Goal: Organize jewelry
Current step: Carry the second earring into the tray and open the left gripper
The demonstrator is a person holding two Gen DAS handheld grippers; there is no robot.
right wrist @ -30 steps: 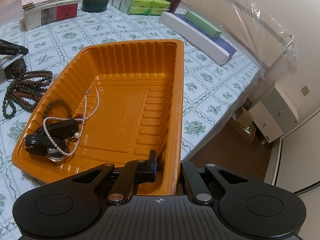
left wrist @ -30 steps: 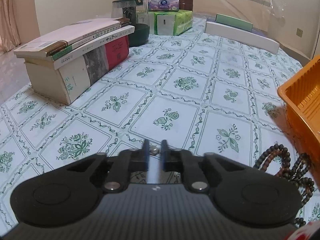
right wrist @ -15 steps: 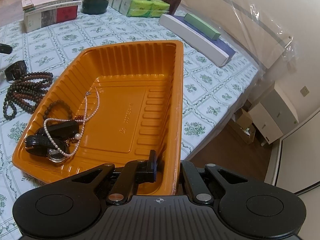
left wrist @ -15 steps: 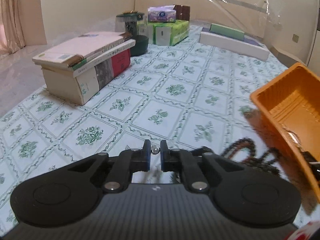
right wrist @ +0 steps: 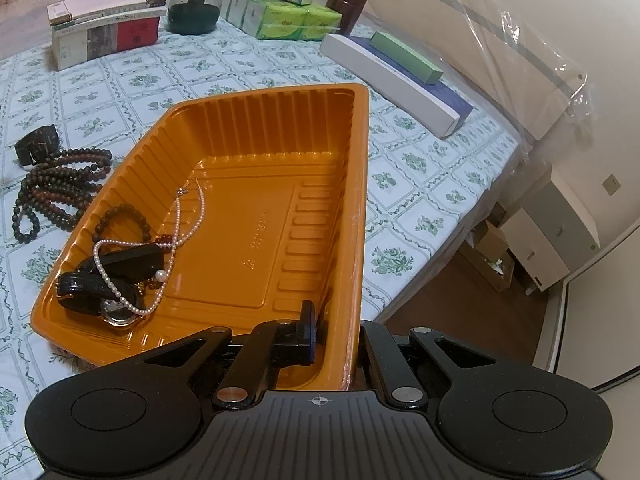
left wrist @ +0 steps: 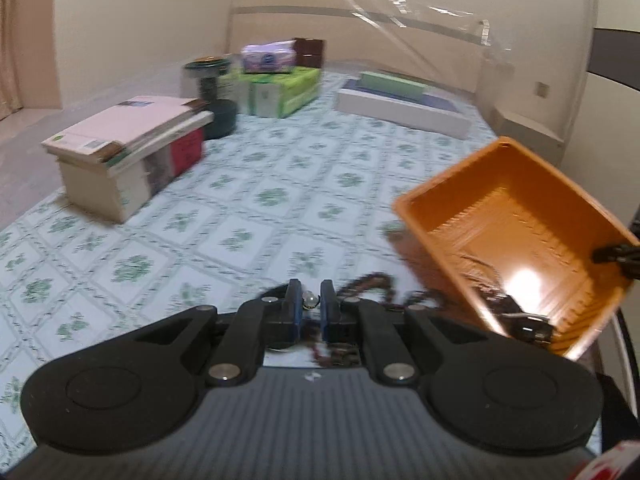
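Note:
My left gripper (left wrist: 310, 307) is shut on a small silvery round piece (left wrist: 309, 300) and hangs above the flowered tablecloth, left of the orange tray (left wrist: 448, 184). Blurred dark bead strands (left wrist: 368, 283) lie just past its fingertips. My right gripper (right wrist: 336, 340) is shut on the orange tray's (right wrist: 362, 200) near wall, one finger inside and one outside. In the tray's left end lie a pearl necklace (right wrist: 176, 236), a black watch (right wrist: 100, 292) and a dark bead bracelet (right wrist: 120, 216). On the cloth to the left of the tray are bead strands (right wrist: 60, 188) and a dark cuff (right wrist: 38, 146).
A stack of books (right wrist: 104, 26), a dark glass jar (right wrist: 194, 4), green tissue packs (right wrist: 284, 16) and a long white box (right wrist: 388, 80) with a green box (right wrist: 404, 56) on it stand at the far side. The table's right edge drops to the floor by a cabinet (right wrist: 552, 232).
The left gripper has risen and swung right toward the tray, still holding the small piece; more of the tray now shows. The right gripper and tray have not moved.

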